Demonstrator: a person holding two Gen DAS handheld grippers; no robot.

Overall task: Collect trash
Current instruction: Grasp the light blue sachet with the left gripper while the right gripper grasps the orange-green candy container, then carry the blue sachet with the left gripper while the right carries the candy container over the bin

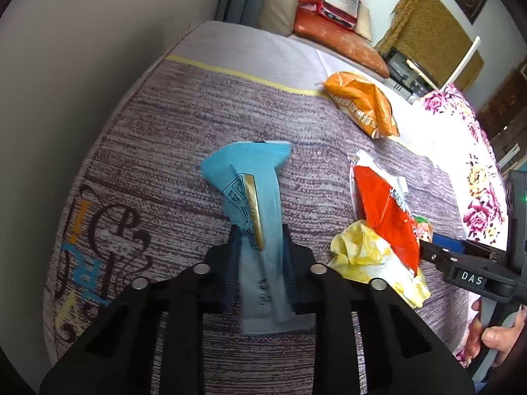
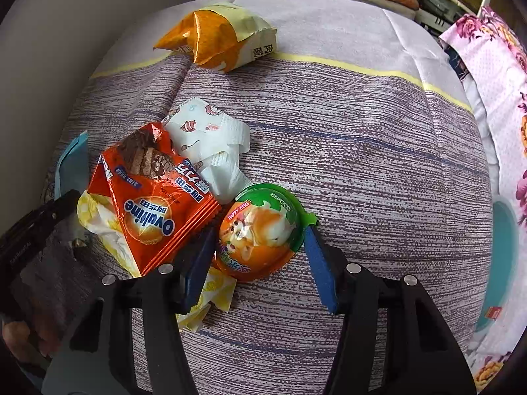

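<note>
A: Currently, what does the left gripper (image 1: 260, 250) hold?

B: A long, flat blue wrapper (image 1: 253, 194), smooth plastic film with a gold curved mark. The black jaws stand narrow and press on its lower part, at lower centre of the left wrist view. It lies on the woven, mauve-streaked bed cover (image 1: 171, 125).

A: And the right gripper (image 2: 260, 256)?

B: Half wide. A domed plastic egg capsule (image 2: 260, 230), orange with a green rim and a cat print, sits between the blue pads (image 2: 319, 270) at centre of the right wrist view. Whether the pads touch it, I cannot tell.

A: What surrounds the capsule?

B: Touching its left side, a glossy orange-red foil packet (image 2: 154, 204) with serrated edges. Under that packet, a crumpled yellow wrapper (image 2: 108, 227). Above, a soft white printed tissue (image 2: 210, 144), folded and creased. In the upper left, well apart, a puffy orange-and-cream snack bag (image 2: 217, 36).

A: Containers?

B: A teal round rim (image 2: 500, 263) shows at the right edge; its contents are not visible.
</note>
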